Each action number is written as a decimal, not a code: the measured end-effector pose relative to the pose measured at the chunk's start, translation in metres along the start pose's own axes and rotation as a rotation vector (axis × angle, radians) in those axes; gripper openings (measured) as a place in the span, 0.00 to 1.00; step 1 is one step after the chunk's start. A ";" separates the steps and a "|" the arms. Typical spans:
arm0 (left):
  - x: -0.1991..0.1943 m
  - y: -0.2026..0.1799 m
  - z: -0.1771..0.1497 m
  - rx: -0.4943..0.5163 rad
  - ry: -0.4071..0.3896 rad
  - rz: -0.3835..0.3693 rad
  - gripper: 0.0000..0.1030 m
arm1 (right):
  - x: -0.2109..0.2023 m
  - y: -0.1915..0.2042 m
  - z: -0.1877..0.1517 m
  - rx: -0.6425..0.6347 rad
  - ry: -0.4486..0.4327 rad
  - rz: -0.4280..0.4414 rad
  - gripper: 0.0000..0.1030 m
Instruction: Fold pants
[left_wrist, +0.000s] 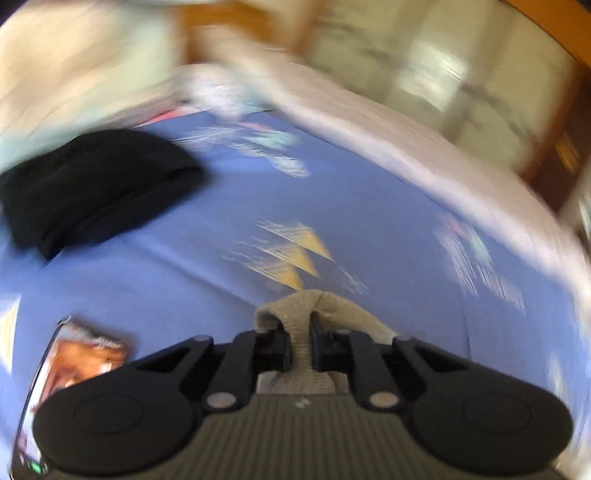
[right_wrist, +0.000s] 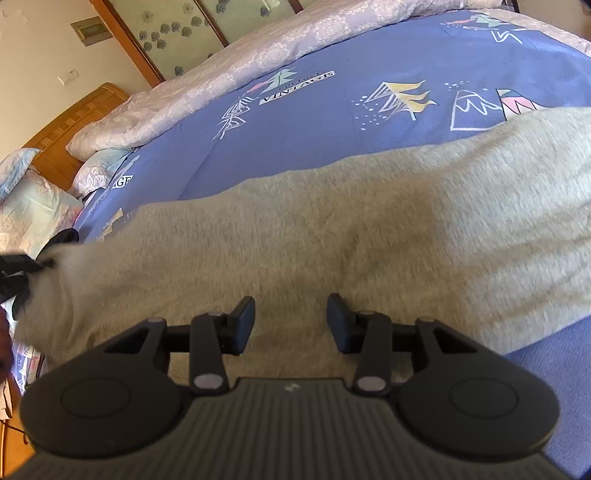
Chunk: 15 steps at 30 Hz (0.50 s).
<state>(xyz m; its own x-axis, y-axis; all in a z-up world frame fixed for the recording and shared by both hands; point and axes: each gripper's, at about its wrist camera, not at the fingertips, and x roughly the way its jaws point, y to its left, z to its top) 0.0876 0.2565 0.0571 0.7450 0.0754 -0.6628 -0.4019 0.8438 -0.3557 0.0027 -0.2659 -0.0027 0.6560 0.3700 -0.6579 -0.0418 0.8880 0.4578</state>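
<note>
Your pants (right_wrist: 332, 236) are a fuzzy beige-grey knit, stretched out long and mostly flat. They run crosswise just ahead of your right fingers (right_wrist: 242, 325), passing under the gap between them. One end is bunched into a ribbed fold (left_wrist: 301, 332) that's pinched right between your left fingers (left_wrist: 280, 350), poking up past the tips.

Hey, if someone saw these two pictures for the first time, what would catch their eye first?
Probably the beige pants, stretched across the blue patterned bedspread and filling the middle of the right wrist view. Next, the left gripper shut on a bunched fold of that beige fabric, low in its blurred view, while the right gripper hangs open over the pants. A black garment lies at upper left.
</note>
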 end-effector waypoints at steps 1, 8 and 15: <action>0.015 0.006 0.002 -0.035 0.057 0.009 0.10 | 0.001 0.001 -0.001 0.000 -0.002 0.001 0.45; 0.022 0.005 -0.001 0.038 0.123 0.055 0.48 | 0.003 0.012 0.000 -0.050 0.002 -0.026 0.46; -0.061 0.037 0.000 -0.061 0.109 -0.093 0.51 | 0.005 0.007 0.001 -0.009 -0.004 -0.007 0.49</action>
<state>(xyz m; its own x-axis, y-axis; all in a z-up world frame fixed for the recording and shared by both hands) 0.0267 0.2831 0.0843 0.7197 -0.0626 -0.6915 -0.3675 0.8106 -0.4559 0.0064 -0.2579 -0.0016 0.6594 0.3624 -0.6587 -0.0434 0.8930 0.4479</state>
